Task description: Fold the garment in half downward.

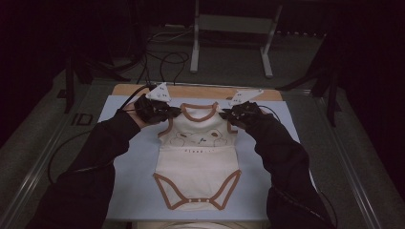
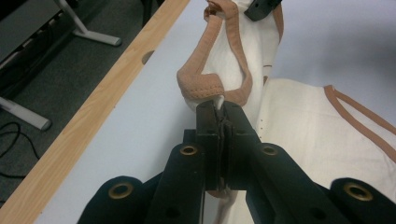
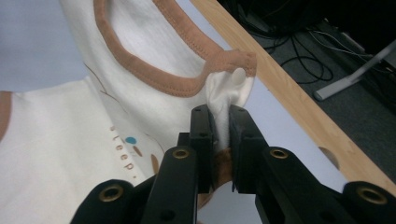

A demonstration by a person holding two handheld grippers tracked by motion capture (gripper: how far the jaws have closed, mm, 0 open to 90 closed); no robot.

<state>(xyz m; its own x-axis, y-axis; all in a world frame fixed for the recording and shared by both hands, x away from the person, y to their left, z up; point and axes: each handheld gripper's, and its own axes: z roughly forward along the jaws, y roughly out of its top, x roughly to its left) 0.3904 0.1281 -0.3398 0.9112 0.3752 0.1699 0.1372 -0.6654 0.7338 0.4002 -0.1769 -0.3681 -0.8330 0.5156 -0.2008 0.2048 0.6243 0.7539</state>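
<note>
A cream baby bodysuit (image 1: 198, 164) with brown trim is lying front-up on the pale blue mat (image 1: 119, 191) covering the table (image 1: 200, 90), its snap-fastened bottom end pointing toward the person and its neck opening toward the far wooden edge. A bear print and a line of small lettering are showing across the chest. The lower half is resting flat, while the top half is looking a little bunched where the 2 shoulder straps are being pinched.

The left hand-held gripper (image 1: 168, 110) is clamping its jaws tight on the shoulder strap (image 2: 205, 84) at that side; in the left gripper view a sliver of cream cloth is sticking out between the closed jaws, with the brown binding looping just beyond them. The right hand-held gripper (image 1: 233, 114) is likewise gripping the other shoulder (image 3: 229, 88), a fold of cream fabric with a white snap poking up between its jaws (these are sitting slightly wider because of the thicker wad).

Judging by this, the step in hand is the 2-point hold on the shoulders, probably ahead of smoothing or folding the garment. The next move is likely calling for both hands travelling together at an even height, keeping the cloth taut between them, so neither strap slips free and the body follows without twisting.
</note>
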